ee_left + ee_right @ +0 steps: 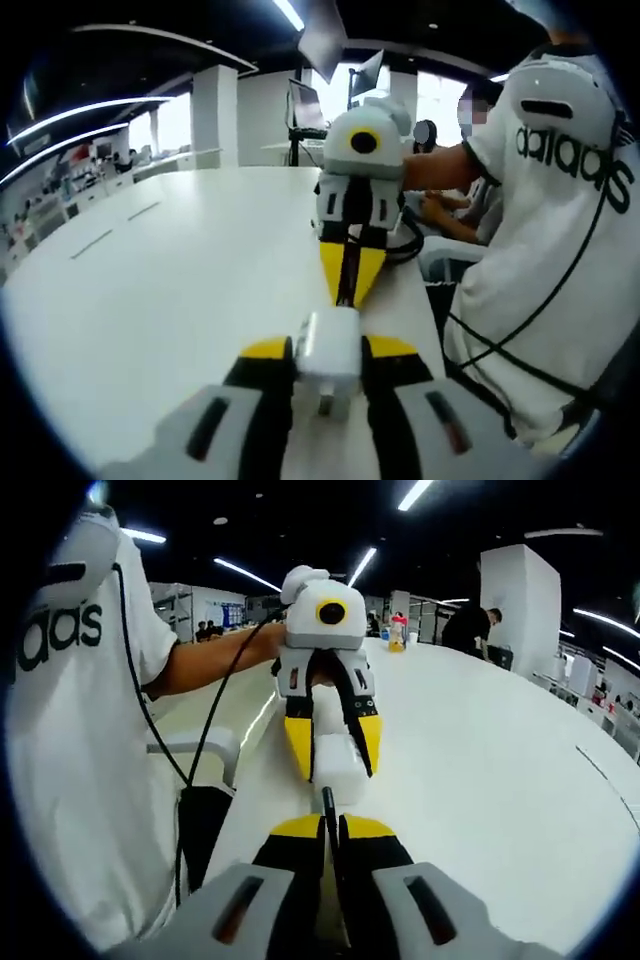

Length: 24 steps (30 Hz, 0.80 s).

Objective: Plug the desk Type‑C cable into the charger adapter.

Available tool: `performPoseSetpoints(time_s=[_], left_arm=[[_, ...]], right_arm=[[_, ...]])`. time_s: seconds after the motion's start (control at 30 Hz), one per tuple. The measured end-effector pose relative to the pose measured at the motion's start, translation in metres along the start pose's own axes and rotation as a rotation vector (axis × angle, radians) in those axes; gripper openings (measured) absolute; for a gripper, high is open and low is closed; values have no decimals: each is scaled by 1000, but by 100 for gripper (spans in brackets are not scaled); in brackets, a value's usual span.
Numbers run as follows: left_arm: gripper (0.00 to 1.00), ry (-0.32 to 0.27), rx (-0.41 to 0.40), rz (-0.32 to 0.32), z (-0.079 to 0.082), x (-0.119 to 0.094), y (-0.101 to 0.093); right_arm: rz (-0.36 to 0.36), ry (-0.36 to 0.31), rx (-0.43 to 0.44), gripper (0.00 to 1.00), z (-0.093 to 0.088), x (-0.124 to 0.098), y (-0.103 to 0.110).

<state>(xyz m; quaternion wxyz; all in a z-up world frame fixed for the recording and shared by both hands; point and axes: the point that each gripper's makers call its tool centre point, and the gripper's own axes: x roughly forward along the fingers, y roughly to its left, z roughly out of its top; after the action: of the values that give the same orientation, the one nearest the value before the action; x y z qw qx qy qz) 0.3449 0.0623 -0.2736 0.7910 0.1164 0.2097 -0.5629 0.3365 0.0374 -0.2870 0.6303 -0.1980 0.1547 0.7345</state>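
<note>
While both grippers are held facing each other above the white table (150,300), the work stands at the mating step: plug and socket are lined up but the seating cannot be confirmed from either view. A person in a white printed T-shirt (70,750) stands at the table edge, arms extended to the tools. In the left gripper view, the left gripper (328,362) has its yellow-tipped jaws closed in on the white charger adapter (329,352), gripping it by its sides, with the adapter held off the table surface. Opposite it, the right gripper (350,270) points nose-on toward the adapter. In the right gripper view, the right gripper (331,832) has its jaws drawn nearly together on the black Type-C cable (329,810), pinched close behind its plug end, which reaches up to the near face of the adapter (339,760). Whether the plug has entered the port is hidden by the jaws. In my judgement, the next move calls for a straight, square push along the shared axis, adapter braced firmly, with no twist or sideways load on the plug.
</note>
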Motion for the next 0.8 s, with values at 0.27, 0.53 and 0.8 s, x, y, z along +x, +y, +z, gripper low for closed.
performPoseSetpoints(time_s=[0.27,0.53,0.8], left_arm=[[25,-40,-40,67,-2,-7,2],[27,-110,-73,141,-2,-18,4],[30,-165,-92,211,-4,-17,2]], right_arm=[[-139,-96,68,8,4,-40,-16],[-318,-80,122,12,-21,-99,-29],[-524,-6,203,13,-70,-161,-29]])
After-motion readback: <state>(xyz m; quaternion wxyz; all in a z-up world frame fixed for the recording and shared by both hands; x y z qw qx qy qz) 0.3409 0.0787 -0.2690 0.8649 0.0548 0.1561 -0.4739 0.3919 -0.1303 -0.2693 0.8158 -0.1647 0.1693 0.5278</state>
